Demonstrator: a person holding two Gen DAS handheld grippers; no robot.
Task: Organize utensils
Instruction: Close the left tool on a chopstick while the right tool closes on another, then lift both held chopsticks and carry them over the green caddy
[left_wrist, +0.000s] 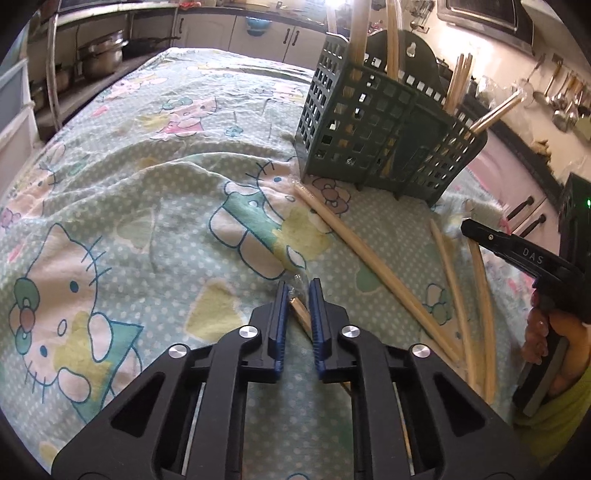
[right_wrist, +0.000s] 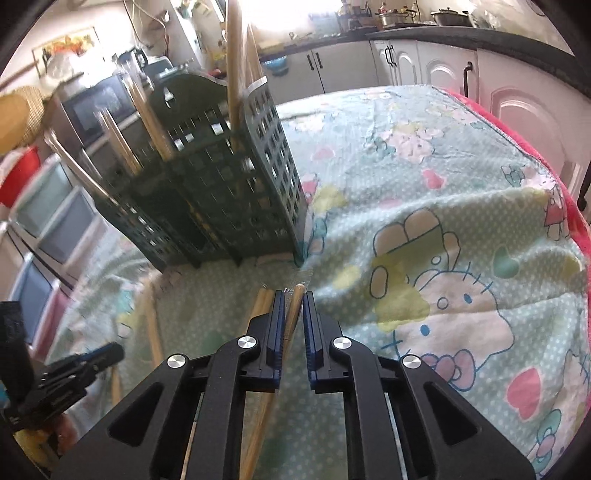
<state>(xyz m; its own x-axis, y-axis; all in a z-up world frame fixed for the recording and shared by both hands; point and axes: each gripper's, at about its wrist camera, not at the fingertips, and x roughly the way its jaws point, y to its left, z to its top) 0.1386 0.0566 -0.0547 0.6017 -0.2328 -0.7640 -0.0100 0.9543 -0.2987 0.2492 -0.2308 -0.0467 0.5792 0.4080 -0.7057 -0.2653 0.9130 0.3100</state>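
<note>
A dark green lattice utensil basket (left_wrist: 384, 136) stands on the cloth and holds several upright wooden chopsticks (left_wrist: 359, 37); it also shows in the right wrist view (right_wrist: 229, 184). Loose wrapped chopsticks (left_wrist: 373, 269) lie on the cloth in front of it. My left gripper (left_wrist: 298, 291) sits low over the cloth, its jaws narrowly apart around the tip of a wrapped chopstick (left_wrist: 301, 314). My right gripper (right_wrist: 293, 297) has its jaws narrowly apart around another chopstick (right_wrist: 293, 314), with more chopsticks (right_wrist: 260, 302) beside it. The right gripper also appears in the left wrist view (left_wrist: 469, 227).
The table is covered by a cartoon-cat print cloth (left_wrist: 147, 184). Kitchen cabinets (right_wrist: 424, 66) and pots (left_wrist: 101, 53) stand beyond it. Storage drawers (right_wrist: 48, 221) are at the left. A red blanket edge (right_wrist: 569, 206) runs along the right side.
</note>
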